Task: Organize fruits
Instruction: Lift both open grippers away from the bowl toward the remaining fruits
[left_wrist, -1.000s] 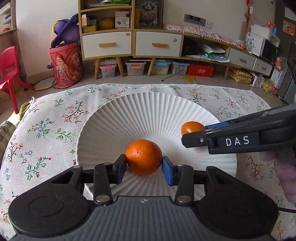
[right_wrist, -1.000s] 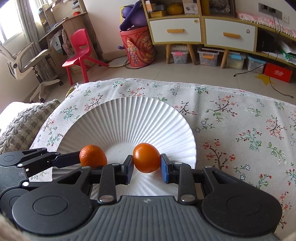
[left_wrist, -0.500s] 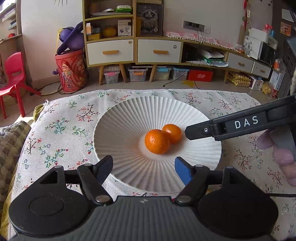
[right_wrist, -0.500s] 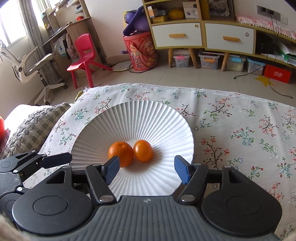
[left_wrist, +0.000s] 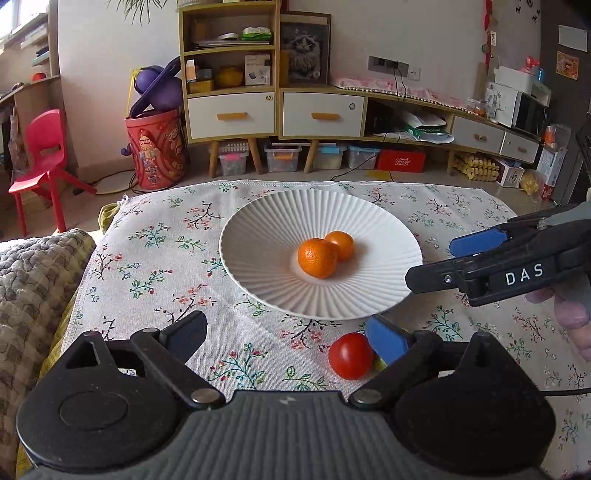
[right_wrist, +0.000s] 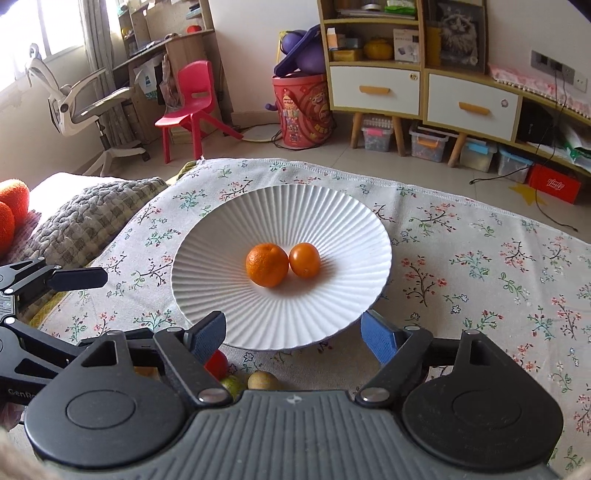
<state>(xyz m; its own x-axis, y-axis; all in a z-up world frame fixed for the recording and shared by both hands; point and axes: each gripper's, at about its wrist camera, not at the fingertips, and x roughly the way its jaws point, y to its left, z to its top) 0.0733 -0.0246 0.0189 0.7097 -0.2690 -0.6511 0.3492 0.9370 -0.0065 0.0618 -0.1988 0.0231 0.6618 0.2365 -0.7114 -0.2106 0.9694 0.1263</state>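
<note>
A white ribbed plate (right_wrist: 332, 218) sits on a flowered tablecloth (right_wrist: 480, 266) spread over a low table. In the plate's centre lie two orange fruits touching each other: a larger, dimpled mandarin (right_wrist: 266, 264) and, at its 3 o'clock in the right wrist view, a smaller, smoother orange fruit (right_wrist: 304, 259). Both hand-held grippers hang just short of the plate's near rim with nothing between their fingers. The left gripper (left_wrist: 284, 338) has its jaws spread wide and opening; the right gripper (right_wrist: 291, 334) is likewise spread and opening, and in the left wrist view it reaches in from 3 o'clock, beside the plate's edge. On the cloth off the plate, at about 6 o'clock from it, rests a red tomato (left_wrist: 351, 355), just beside the left gripper's blue finger pad. The right wrist view shows a small brownish fruit (right_wrist: 263, 381) and a green fruit (right_wrist: 231, 384) near it, partly hidden by the gripper body.
</note>
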